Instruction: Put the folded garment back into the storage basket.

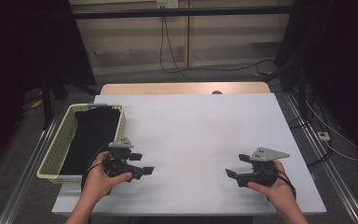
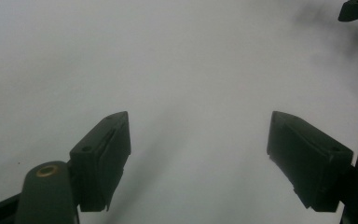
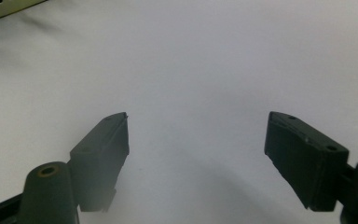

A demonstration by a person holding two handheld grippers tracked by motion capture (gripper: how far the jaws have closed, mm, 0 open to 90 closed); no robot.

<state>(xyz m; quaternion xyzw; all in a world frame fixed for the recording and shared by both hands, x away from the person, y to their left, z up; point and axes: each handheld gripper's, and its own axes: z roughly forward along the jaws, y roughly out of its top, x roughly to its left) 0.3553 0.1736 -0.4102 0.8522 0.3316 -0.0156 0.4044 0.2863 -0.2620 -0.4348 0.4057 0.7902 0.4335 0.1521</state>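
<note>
My left gripper (image 1: 143, 164) is held low over the white table (image 1: 191, 121) near its front left, pointing right. Its jaws stand wide apart with nothing between them, and in the left gripper view (image 2: 198, 115) bare white surface lies between them. My right gripper (image 1: 235, 166) is held near the front right, pointing left toward the other one. It is open too, with bare table between its jaws (image 3: 198, 114). A tip of the right gripper (image 2: 356, 9) shows in the top right corner of the left gripper view.
A pale yellow mesh basket (image 1: 56, 140) sits along the table's left edge with a black cloth (image 1: 93, 135) lying in it; its corner (image 3: 4, 7) shows in the right gripper view. Cables run on the floor to the right and behind the table.
</note>
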